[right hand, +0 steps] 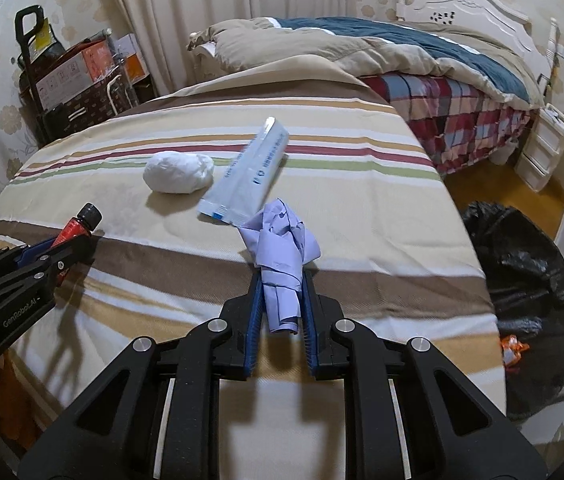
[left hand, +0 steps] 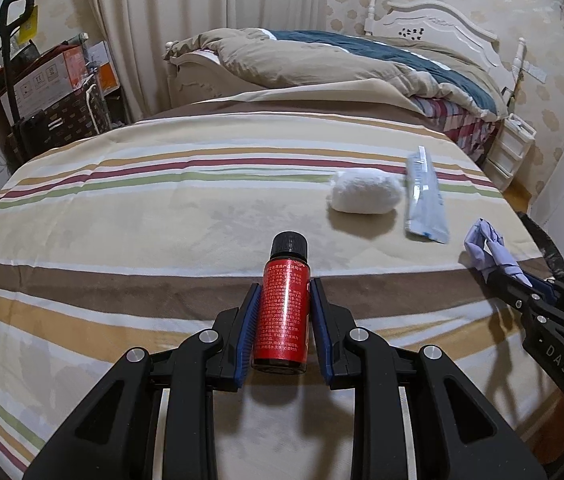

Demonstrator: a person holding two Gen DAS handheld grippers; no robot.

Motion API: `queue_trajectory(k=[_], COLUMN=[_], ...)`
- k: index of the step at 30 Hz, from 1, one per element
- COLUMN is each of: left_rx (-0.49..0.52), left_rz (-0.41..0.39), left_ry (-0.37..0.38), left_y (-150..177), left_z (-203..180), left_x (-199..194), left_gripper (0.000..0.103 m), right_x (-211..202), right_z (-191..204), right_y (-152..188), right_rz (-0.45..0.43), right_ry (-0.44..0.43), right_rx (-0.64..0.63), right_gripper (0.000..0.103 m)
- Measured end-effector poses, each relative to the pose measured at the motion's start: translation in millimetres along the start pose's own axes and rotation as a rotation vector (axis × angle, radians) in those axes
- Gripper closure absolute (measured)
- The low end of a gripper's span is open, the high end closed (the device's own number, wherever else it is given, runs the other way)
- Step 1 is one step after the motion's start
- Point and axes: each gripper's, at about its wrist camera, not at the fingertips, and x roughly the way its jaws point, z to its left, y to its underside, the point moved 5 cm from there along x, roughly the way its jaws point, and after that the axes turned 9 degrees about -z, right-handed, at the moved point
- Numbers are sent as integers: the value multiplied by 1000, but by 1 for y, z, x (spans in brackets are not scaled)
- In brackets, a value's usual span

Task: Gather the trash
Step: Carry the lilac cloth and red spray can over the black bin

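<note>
My left gripper [left hand: 283, 286] is shut on a small red bottle [left hand: 282, 320] with a black cap, held just above the striped bedspread [left hand: 162, 216]. In the right wrist view that bottle [right hand: 78, 226] pokes out at the left edge. My right gripper [right hand: 282, 276] is shut on a crumpled lilac paper [right hand: 282, 248], which also shows in the left wrist view as the lilac paper [left hand: 485, 248] at the right. A white crumpled wad [right hand: 178, 172] and a pale blue flattened tube [right hand: 250, 176] lie on the bed beyond; the left view shows the wad [left hand: 363, 196] and tube [left hand: 423, 200] too.
A bin lined with a black bag [right hand: 521, 280] stands on the floor right of the bed, an orange wrapper [right hand: 513, 348] at its rim. A rumpled duvet [right hand: 361, 48] covers a second bed behind. A trolley with boxes [right hand: 74, 76] stands at the far left, white drawers [right hand: 541, 148] far right.
</note>
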Motion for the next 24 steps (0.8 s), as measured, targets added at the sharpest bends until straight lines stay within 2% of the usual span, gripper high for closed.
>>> queue_trajectory(k=[16,24], left_rx=[44,104], left_rz=[-38,-50], left_ry=[91,161], left_y=[-1,-6], left_z=[-57,-109], left_x=[-15,-21], left_gripper=[76,76], right_x=[-38,-59], right_z=[-58,-99], right_y=[15,16], right_rz=[-55,-103], right_ry=[84,161], right_rx=[96,145], right_gripper=[85,85])
